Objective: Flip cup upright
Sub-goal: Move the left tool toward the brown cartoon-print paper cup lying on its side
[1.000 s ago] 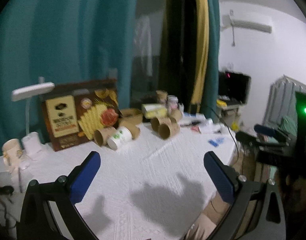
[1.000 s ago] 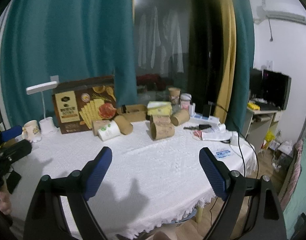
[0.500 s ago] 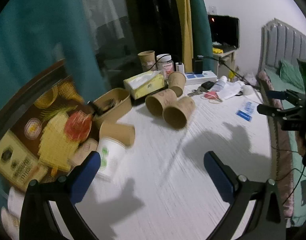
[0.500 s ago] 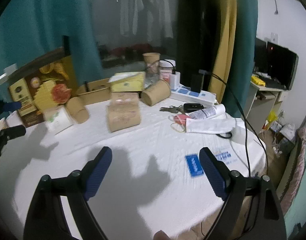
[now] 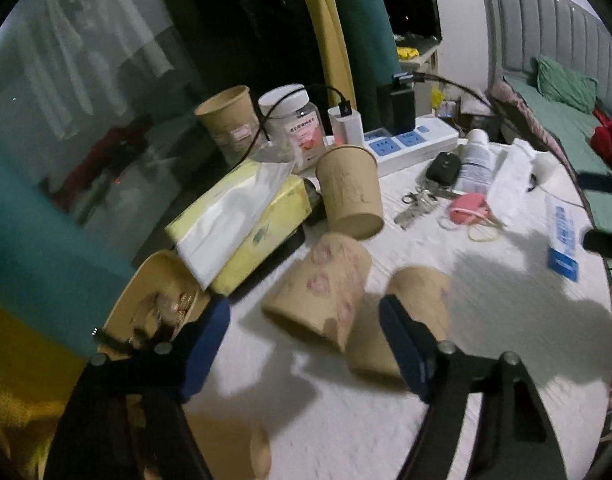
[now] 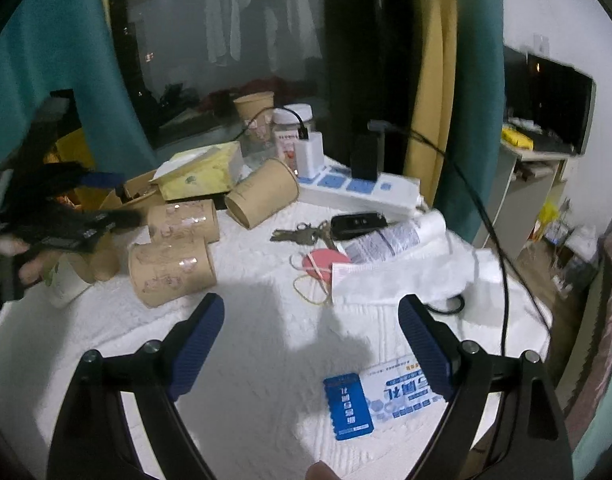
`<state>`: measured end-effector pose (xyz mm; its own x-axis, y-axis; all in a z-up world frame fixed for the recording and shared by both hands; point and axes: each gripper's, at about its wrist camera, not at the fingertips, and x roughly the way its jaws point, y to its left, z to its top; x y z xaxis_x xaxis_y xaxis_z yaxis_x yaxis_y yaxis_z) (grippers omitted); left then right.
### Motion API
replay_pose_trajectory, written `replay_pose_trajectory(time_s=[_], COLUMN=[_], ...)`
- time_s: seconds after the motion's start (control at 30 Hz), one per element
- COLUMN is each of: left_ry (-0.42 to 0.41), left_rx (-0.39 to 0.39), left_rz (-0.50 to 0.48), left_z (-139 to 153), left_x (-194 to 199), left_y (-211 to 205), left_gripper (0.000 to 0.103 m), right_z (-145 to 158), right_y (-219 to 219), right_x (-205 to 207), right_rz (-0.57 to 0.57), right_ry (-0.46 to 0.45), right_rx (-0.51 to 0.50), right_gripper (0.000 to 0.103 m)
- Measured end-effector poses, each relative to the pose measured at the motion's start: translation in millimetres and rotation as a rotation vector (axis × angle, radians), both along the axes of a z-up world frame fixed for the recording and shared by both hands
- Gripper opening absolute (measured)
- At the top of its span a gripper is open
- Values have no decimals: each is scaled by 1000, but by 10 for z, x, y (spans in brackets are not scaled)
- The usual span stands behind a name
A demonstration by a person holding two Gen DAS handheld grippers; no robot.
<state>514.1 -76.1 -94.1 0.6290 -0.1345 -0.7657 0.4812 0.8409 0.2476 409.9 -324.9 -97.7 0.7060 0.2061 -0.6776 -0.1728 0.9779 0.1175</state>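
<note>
**Lying cups on white cloth, L gripper closing in**

Lying on their sides on a white, woven-texture tablecloth (image 6: 266,352) are several tan paper cups, tapered cylinders w/ faint pink print. Nearest cup (image 5: 322,292) sits just ahead of the left gripper (image 5: 306,344), mouth toward camera, roughly between the blue ribbed pads (image 5: 206,344) but not touched by them. Second cup (image 5: 410,320) lies just beside it, partly hidden behind the R-hand pad. Third cup (image 5: 350,192) lies further back, against the yellow tissue pack (image 5: 242,220). L jaws have just been closing and stand part open; nothing gripped. View is motion-blurred low down.

Right gripper (image 6: 312,344): jaws wide apart, nothing between them, hovering over bare cloth w/ a blue card (image 6: 348,406) below. From this view the same cups (image 6: 172,270) lie to the left, near the blurred left gripper (image 6: 58,216) and the person's hand (image 6: 10,260).

Surroundings:
- upright paper cup (image 5: 230,120) and clear plastic jar w/ white lid (image 5: 292,120) at the back
- white power strip (image 5: 410,140) w/ black adapter, cables trailing across
- keys and black fob (image 5: 430,188), pink round item w/ rubber bands (image 5: 470,208), white tube (image 5: 476,160), crumpled paper
- open cardboard tray (image 5: 154,300) left of L pad, crowding that side
- teal and yellow curtains, dark window behind
</note>
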Motion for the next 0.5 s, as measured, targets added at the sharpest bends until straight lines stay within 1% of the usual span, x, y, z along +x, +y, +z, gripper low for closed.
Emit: replay_pose_trajectory(time_s=[0.1, 0.17, 0.27, 0.4, 0.5], left_ry=[50, 96, 166, 229, 260], left_rx=[27, 48, 48, 26, 12], left_rz=[-31, -42, -56, -65, -56], left_z=[-148, -262, -370, -393, -396], left_x=[249, 394, 520, 631, 683], left_y=[-103, -130, -128, -96, -59], left_gripper=[70, 64, 58, 58, 58], right_z=[-82, -107, -97, -69, -71], right_y=[-66, -99, -140, -165, -170], right_x=[-19, -21, -28, -3, 3], right_rz=[1, 6, 13, 24, 31], right_ry=[18, 26, 25, 23, 25], right_rx=[14, 20, 27, 54, 72], right_gripper=[87, 87, 87, 87, 87])
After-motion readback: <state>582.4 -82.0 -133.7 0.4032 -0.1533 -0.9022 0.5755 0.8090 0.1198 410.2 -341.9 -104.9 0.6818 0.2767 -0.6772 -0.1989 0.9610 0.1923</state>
